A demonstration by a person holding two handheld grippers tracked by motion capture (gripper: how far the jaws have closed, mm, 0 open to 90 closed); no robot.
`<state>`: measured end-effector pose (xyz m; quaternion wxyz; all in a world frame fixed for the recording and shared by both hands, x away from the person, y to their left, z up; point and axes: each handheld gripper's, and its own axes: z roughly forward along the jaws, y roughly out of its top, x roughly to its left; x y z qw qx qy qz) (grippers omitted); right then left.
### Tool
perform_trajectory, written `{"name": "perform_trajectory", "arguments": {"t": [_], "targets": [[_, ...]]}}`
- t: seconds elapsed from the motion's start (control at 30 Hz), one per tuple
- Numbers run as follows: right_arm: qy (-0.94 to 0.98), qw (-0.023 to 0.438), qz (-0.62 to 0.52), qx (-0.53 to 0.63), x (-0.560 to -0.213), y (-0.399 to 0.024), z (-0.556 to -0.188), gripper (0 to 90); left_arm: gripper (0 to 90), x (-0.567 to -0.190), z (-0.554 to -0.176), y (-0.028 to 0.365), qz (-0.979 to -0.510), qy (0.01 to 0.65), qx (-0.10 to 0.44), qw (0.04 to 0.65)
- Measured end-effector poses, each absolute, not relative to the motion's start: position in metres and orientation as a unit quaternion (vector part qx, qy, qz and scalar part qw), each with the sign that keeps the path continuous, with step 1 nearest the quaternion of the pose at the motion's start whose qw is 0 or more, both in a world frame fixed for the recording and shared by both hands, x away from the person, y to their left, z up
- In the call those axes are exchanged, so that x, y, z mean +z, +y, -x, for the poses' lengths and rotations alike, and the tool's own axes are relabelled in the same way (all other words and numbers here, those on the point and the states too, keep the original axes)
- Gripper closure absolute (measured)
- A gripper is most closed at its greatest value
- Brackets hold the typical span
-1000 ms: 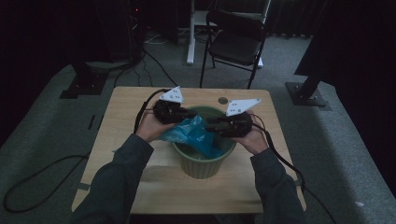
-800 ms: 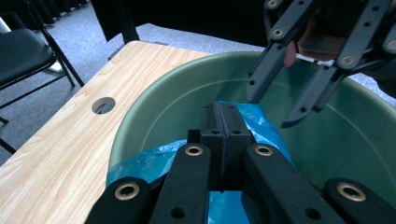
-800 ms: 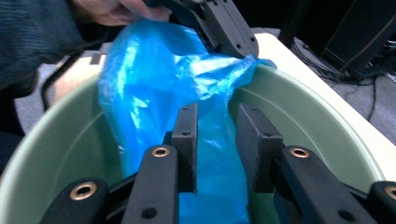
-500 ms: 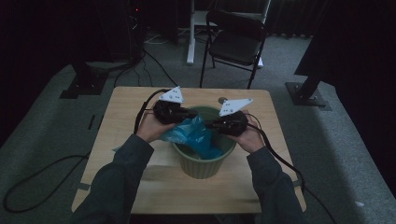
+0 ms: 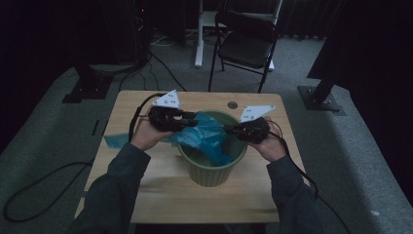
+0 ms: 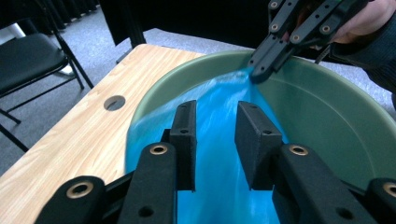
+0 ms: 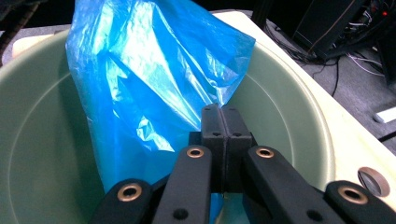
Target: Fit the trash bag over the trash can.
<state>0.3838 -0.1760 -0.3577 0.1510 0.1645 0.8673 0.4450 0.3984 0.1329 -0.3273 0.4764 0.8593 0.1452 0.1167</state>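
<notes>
Blue bag [image 7: 154, 84] in right claw [image 7: 223, 122], over green bucket [image 5: 214, 173].

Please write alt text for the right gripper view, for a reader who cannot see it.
The right gripper, its two black jaws closed together, pinches an edge of a crumpled blue plastic bag over a pale green bucket. The bag hangs down into the bucket, which stands on a light wooden table.

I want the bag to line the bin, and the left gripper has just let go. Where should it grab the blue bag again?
Judging by its pose, grip the bag at its loose edge draped over the bin rim on the left, opposite the right gripper's pinch. Come from outside the rim, jaws across the thin film. The left gripper, jaws just opened, already straddles that sheet.
</notes>
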Motion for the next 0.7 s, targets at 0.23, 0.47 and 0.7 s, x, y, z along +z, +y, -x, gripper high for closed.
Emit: {"name": "perform_trajectory", "arguments": {"t": [0.23,0.47,0.7], "targets": [[0.868,0.156,-0.171,0.44,-0.36,-0.184,-0.384,90.0,62.1,-0.34,-0.397,0.149,-0.86,0.165,0.105,0.472],[0.866,0.164,-0.184,0.436,-0.361,-0.192,-0.384,90.0,58.7,-0.354,-0.391,0.153,-0.863,0.168,0.09,0.467],[0.863,0.162,-0.184,0.441,-0.359,-0.197,-0.382,90.0,60.9,-0.362,-0.391,0.149,-0.868,0.18,0.097,0.453]]}}
